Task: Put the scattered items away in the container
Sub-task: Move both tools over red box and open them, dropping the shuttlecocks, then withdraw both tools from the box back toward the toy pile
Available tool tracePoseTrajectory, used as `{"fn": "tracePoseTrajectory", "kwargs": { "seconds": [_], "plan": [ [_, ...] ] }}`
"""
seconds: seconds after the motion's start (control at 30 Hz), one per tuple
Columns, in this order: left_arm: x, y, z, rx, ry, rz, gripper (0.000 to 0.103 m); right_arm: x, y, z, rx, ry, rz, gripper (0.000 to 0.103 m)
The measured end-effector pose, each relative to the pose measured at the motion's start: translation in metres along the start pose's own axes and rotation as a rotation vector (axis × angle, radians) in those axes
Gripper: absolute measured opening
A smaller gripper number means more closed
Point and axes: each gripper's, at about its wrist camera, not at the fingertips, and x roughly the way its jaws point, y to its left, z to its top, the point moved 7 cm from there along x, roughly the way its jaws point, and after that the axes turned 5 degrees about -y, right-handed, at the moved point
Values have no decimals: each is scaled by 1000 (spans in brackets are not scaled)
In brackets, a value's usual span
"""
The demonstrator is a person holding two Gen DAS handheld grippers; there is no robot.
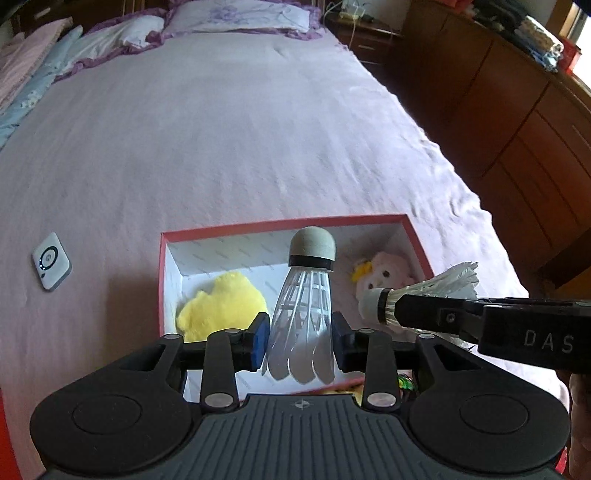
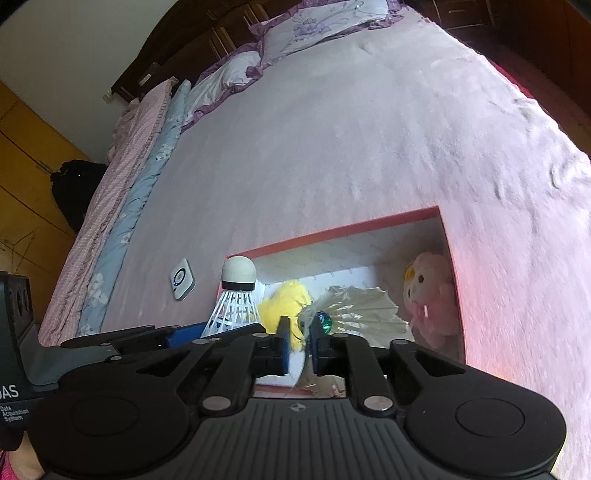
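A red-rimmed white box (image 1: 280, 223) (image 2: 332, 229) lies on the bed with a yellow plush (image 1: 221, 302) and a pink plush (image 1: 384, 275) inside. My left gripper (image 1: 301, 339) hangs over the box, its blue pads against the skirt of a plastic shuttlecock (image 1: 306, 295) (image 2: 236, 295) that stands cork up. To its right, my right gripper (image 2: 301, 347) (image 1: 417, 314) also hovers over the box. Its pads stand slightly apart around a feather shuttlecock (image 1: 436, 288) (image 2: 354, 306), blurred between them, cork pointing left. A small white device (image 1: 51, 262) (image 2: 181, 278) lies on the sheet left of the box.
The pink bedsheet (image 1: 258, 129) stretches far ahead to pillows (image 1: 240, 16) at the headboard. Folded quilts (image 2: 122, 192) line the left edge. Dark wooden drawers (image 1: 517, 110) stand beyond the bed's right side. A small green object (image 2: 325, 322) shows in the box.
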Motion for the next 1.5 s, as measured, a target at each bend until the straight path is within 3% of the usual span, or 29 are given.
{"fn": "tracePoseTrajectory", "kwargs": {
  "seconds": [0.3,0.67,1.03,1.23,1.5],
  "plan": [
    [4,7,-3,-2,17,20,44,14,3,2,-4,2,-3,28],
    [-22,3,-28,-7,24,31,52,-23,0,-18,-18,-12,-34,37],
    [-46,-13,-80,-3,68,29,60,-67,-22,-72,-6,24,-79,39],
    [-54,-8,-116,-23,108,50,63,-75,-21,-105,-78,76,-104,43],
    [-66,11,-167,-46,165,91,66,-55,-2,-149,-204,155,-149,63]
  ]
}}
